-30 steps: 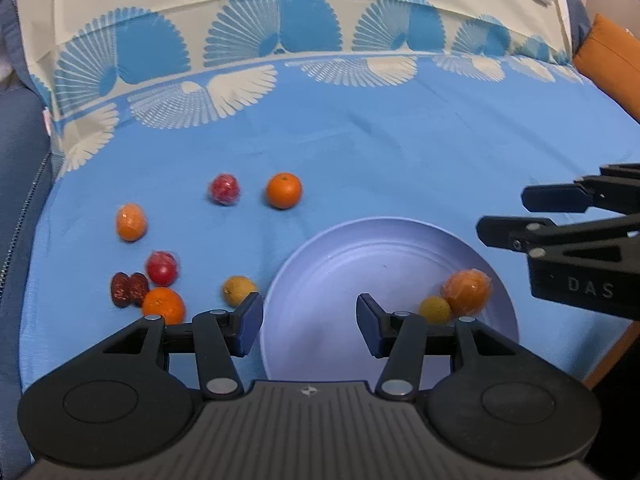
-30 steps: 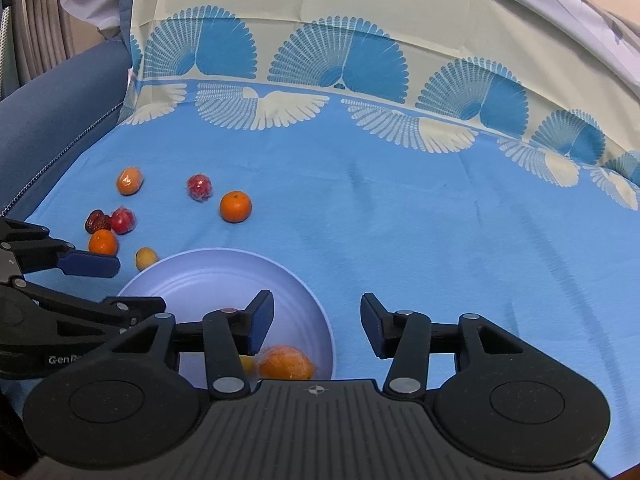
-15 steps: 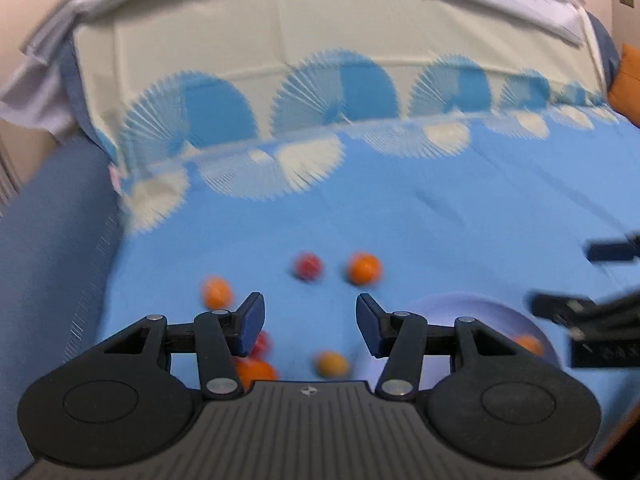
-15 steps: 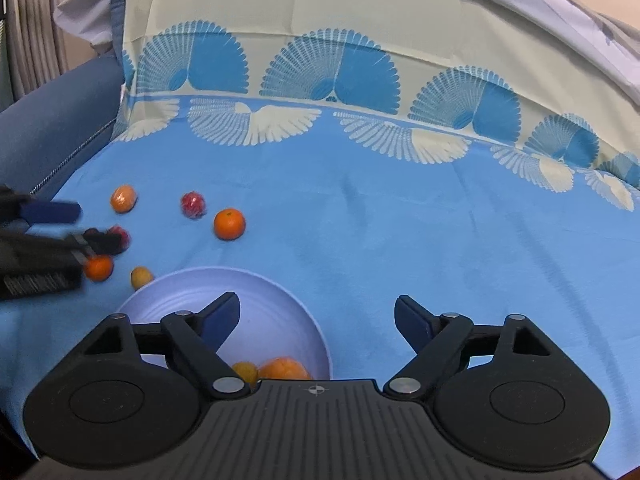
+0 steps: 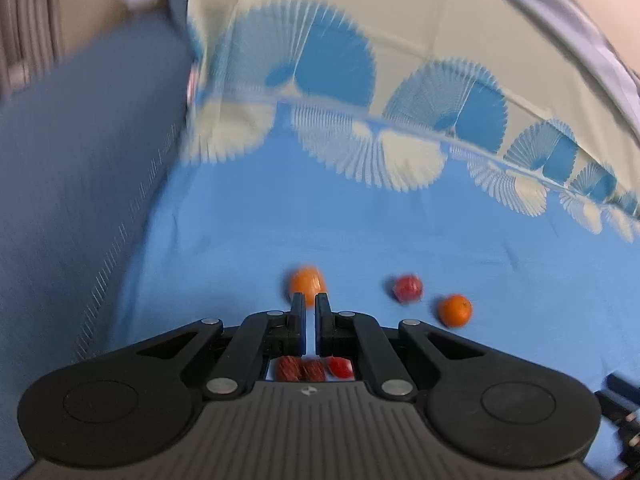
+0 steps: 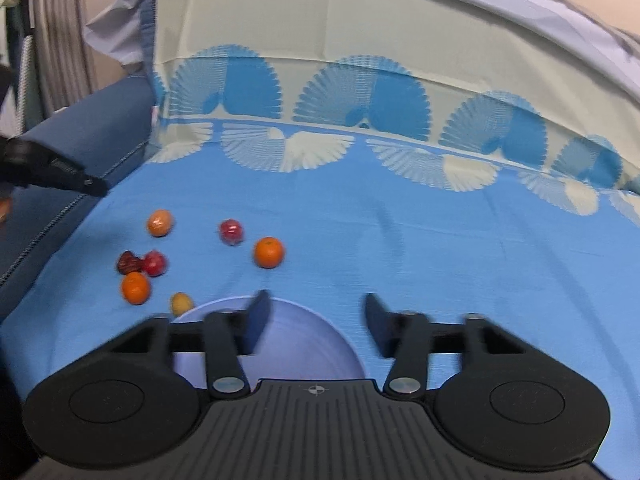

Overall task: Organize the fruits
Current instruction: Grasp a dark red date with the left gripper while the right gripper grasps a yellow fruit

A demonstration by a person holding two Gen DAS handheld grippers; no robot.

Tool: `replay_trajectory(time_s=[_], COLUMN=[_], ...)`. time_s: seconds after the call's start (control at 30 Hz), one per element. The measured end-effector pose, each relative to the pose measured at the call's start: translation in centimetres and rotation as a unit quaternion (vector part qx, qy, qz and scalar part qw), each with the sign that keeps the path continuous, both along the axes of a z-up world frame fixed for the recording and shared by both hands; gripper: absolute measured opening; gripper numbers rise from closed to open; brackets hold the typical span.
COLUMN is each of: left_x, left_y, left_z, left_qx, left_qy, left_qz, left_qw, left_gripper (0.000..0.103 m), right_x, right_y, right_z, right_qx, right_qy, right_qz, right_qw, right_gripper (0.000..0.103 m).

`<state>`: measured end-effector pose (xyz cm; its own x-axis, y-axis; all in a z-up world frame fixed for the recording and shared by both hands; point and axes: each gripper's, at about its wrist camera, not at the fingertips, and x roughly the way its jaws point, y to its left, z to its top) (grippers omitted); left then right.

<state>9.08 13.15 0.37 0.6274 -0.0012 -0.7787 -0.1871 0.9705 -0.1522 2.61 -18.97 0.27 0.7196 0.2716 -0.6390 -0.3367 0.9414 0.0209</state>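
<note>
Status check, fruit sorting. The blue patterned cloth [image 6: 400,248] carries all of it; what lies under the cloth cannot be told.

Left gripper [image 5: 309,312]: fingers nearly together, only a thin slit between them, nothing held. It hangs over the loose group at the left edge of the cloth. Just past the fingertips sits a wrapped orange fruit [image 5: 306,283]; under the fingers, partly hidden by the gripper body, two dark red dates [image 5: 299,369] and a red fruit [image 5: 340,366]. View is motion-blurred.

Right gripper [image 6: 316,325]: fingers wide apart, empty, poised over the near part of the pale blue plate [image 6: 304,344].

Loose on the cloth, right wrist view:
- wrapped orange fruit [image 6: 160,222]
- wrapped red fruit [image 6: 231,231]
- mandarin [image 6: 269,252]
- dates [image 6: 128,262] touching a red fruit [image 6: 154,263]
- second mandarin [image 6: 136,287]
- small yellow fruit [image 6: 181,302], just beside the plate rim

Progress (judgement): early. Seven or so pieces are still off the plate; the visible part of the plate is bare, the rest is hidden behind the gripper, so its contents cannot be counted here. Nearly all the gathering is left, probably starting with the left-hand cluster
</note>
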Motion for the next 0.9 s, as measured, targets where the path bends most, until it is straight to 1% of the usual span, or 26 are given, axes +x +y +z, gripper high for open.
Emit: replay_trajectory(time_s=[0.03,0.1,0.2,0.3,0.47,0.53,0.6,0.73,0.9], left_x=[0.4,1.2,1.6,1.5,1.9,2.3,2.6,3.1,3.6], left_y=[0.1,0.3,0.9,1.5,1.6,1.3,1.1,1.0,0.9], left_z=[-0.6,-1.5,-2.7,-3.6,-4.6,-4.9,-5.2,-5.8,-6.2], left_qx=[-0.01,-0.012,-0.02,-0.03,-0.027,-0.022,-0.017,-0.011,0.006], left_qy=[0.017,0.047,0.072,0.083,0.101,0.106,0.111,0.121,0.128], left_qz=[0.0,0.0,0.008,0.019,0.022,0.02,0.018,0.02,0.026], left_qw=[0.9998,0.9988,0.9972,0.9959,0.9942,0.9939,0.9936,0.9924,0.9914], left_gripper=[0.004,0.004,0.004,0.004,0.005,0.005,0.006,0.008,0.017], right_x=[0.0,0.1,0.2,0.4,1.6,2.4,3.1,4.3,5.3], right_y=[0.3,1.3,3.1,5.2,8.9,10.3,11.5,13.5,15.6], right_z=[-0.1,-0.1,-0.2,-0.3,-1.1,-1.6,-2.2,-3.6,-5.9], right_qx=[0.003,0.001,-0.002,-0.004,-0.007,-0.01,-0.015,-0.037,-0.081], right_qy=[0.002,0.004,0.008,0.008,0.02,0.029,0.037,0.047,0.065], right_qz=[0.009,0.029,0.057,0.085,0.124,0.133,0.138,0.149,0.157], right_qw=[1.0,1.0,0.998,0.996,0.992,0.991,0.99,0.987,0.982], right_gripper=[0.032,0.031,0.032,0.032,0.034,0.039,0.05,0.051,0.051])
